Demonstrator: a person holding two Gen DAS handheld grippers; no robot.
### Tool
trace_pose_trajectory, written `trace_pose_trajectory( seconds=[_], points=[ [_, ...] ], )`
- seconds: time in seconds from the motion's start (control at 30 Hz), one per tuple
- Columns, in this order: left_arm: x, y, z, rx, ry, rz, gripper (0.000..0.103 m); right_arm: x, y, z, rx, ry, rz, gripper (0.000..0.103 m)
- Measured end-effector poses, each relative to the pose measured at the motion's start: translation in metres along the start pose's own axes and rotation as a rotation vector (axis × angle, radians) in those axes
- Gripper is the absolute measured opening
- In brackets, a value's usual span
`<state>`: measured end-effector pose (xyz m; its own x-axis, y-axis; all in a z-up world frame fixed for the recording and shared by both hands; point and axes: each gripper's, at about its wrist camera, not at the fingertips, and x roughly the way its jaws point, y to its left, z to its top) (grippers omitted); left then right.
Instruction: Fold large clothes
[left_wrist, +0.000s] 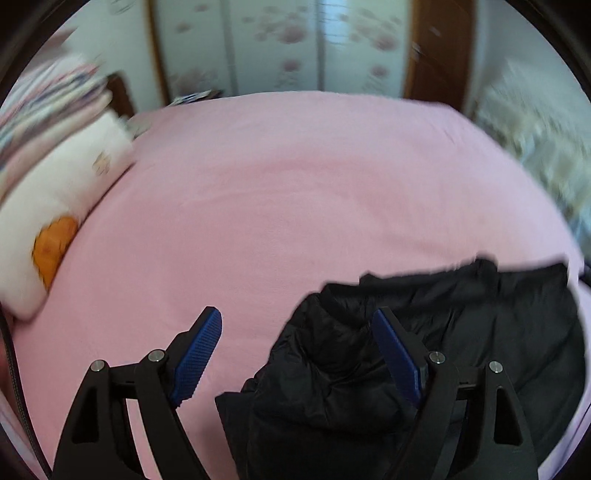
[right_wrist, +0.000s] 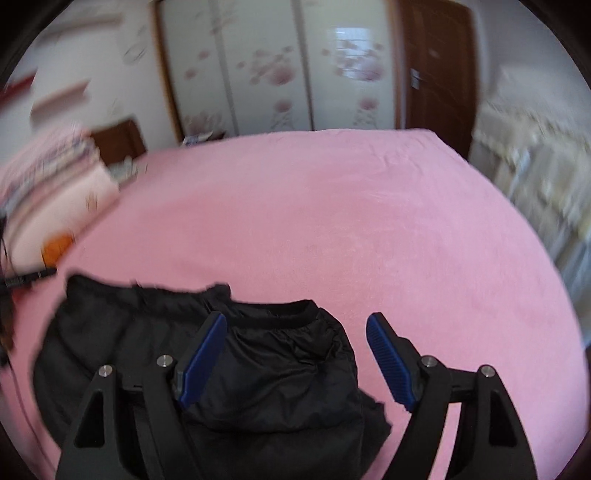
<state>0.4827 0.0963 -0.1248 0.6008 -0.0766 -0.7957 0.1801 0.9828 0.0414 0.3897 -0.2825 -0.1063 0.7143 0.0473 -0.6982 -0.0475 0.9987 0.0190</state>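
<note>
Black jacket (right_wrist: 277, 376): slightly shiny, puffy cloth. Pink bedsheet (left_wrist: 295, 192): matt, soft cloth. Gripper pads (left_wrist: 197, 354): blue ribbed rubber-like surface. Door (right_wrist: 436, 74): brown wood.

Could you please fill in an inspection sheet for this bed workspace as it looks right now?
Surface: pink bedsheet, smooth, mostly bare.
Job's things: black padded jacket lying bunched on the near part of the bed, held by neither claw.
Clutter: white pillow with an orange patch at the left edge; stack of folded bedding behind it.
Grippers: left claw open, above the jacket's left edge; right claw open, above its right edge.
Cables: dark cable at the left edge in the right wrist view.
Surroundings: floral wardrobe doors, brown door; blurred.
</note>
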Motion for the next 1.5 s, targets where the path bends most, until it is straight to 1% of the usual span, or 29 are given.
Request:
trace_pose_trajectory(
  seconds=[0.07,0.13,0.2,0.27,0.3,0.33,0.37,0.4,0.43,0.47,0.5,0.57,0.63,0.7,0.8,0.9,0.93,0.97,1.0,1.03,1.1,1.17,1.27,1.37,1.5],
  points=[
    [0.008,-0.008,-0.002,0.062,0.012,-0.021,0.083,0.014,0.005,-0.003,-0.068,0.034,-0.02,0.079],
    [0.019,-0.013,-0.002,0.112,0.026,-0.03,0.083,0.027,0.004,-0.005,-0.099,0.056,-0.036,0.079],
    [0.03,-0.016,0.001,0.125,0.048,-0.043,0.083,0.037,0.0,-0.006,-0.099,0.073,-0.035,0.079],
    [0.042,-0.018,0.0,0.112,0.076,-0.062,0.083,0.047,-0.005,-0.006,-0.08,0.099,-0.02,0.078],
    [0.047,-0.018,0.001,0.098,0.087,-0.078,0.075,0.052,-0.006,-0.006,-0.07,0.109,-0.012,0.073],
    [0.05,-0.017,0.002,0.084,0.087,-0.098,0.047,0.055,-0.007,-0.006,-0.063,0.118,0.006,0.064],
    [0.053,-0.017,0.003,0.066,0.086,-0.105,0.031,0.061,-0.007,-0.007,-0.06,0.138,0.025,0.037],
    [0.053,-0.018,0.001,0.051,0.085,-0.101,0.016,0.065,-0.005,-0.007,-0.061,0.156,0.027,0.013],
    [0.053,-0.018,0.001,0.036,0.079,-0.091,0.013,0.068,-0.003,-0.01,-0.068,0.174,0.023,0.01],
    [0.052,-0.02,0.001,0.032,0.064,-0.066,0.01,0.071,0.0,-0.012,-0.093,0.175,0.007,0.008],
    [0.049,-0.024,-0.003,0.042,0.047,-0.052,0.008,0.07,0.004,-0.014,-0.12,0.159,-0.012,0.006],
    [0.039,-0.032,-0.002,0.073,-0.009,0.008,0.006,0.063,0.01,-0.014,-0.147,0.108,-0.056,0.005],
    [0.035,-0.033,0.001,0.063,-0.046,0.047,0.006,0.056,0.007,-0.011,-0.116,0.059,-0.078,0.004],
    [0.029,-0.028,0.005,0.02,-0.07,0.077,0.006,0.051,-0.001,-0.005,-0.058,0.019,-0.111,0.004],
    [0.029,-0.017,0.011,-0.063,-0.094,0.129,0.005,0.05,-0.01,0.0,0.023,-0.009,-0.157,0.004],
    [0.043,-0.012,0.012,-0.112,-0.075,0.191,0.003,0.06,-0.009,0.003,0.052,-0.002,-0.209,0.003],
    [0.049,-0.008,0.012,-0.13,-0.061,0.23,0.0,0.066,-0.008,0.002,0.055,0.01,-0.228,0.003],
    [0.06,-0.004,0.01,-0.153,-0.04,0.282,0.0,0.073,-0.007,0.002,0.058,0.026,-0.254,0.003],
    [0.069,0.007,0.007,-0.194,-0.005,0.3,0.0,0.08,-0.006,0.0,0.059,0.042,-0.285,0.003],
    [0.078,0.019,0.001,-0.244,0.033,0.292,0.0,0.09,-0.009,-0.004,0.075,0.07,-0.296,0.003],
    [0.092,0.035,-0.009,-0.307,0.075,0.298,0.0,0.098,-0.01,-0.011,0.088,0.098,-0.285,0.003],
    [0.1,0.041,-0.02,-0.315,0.093,0.309,0.0,0.103,-0.005,-0.017,0.071,0.103,-0.282,0.003],
    [0.115,0.04,-0.033,-0.289,0.119,0.336,0.0,0.107,0.009,-0.018,0.021,0.098,-0.291,0.003],
    [0.121,0.043,-0.039,-0.312,0.145,0.316,0.0,0.11,0.024,-0.017,-0.029,0.105,-0.299,0.006],
    [0.117,0.051,-0.036,-0.329,0.137,0.269,0.003,0.106,0.026,-0.013,-0.049,0.1,-0.316,0.01]
  ],
)
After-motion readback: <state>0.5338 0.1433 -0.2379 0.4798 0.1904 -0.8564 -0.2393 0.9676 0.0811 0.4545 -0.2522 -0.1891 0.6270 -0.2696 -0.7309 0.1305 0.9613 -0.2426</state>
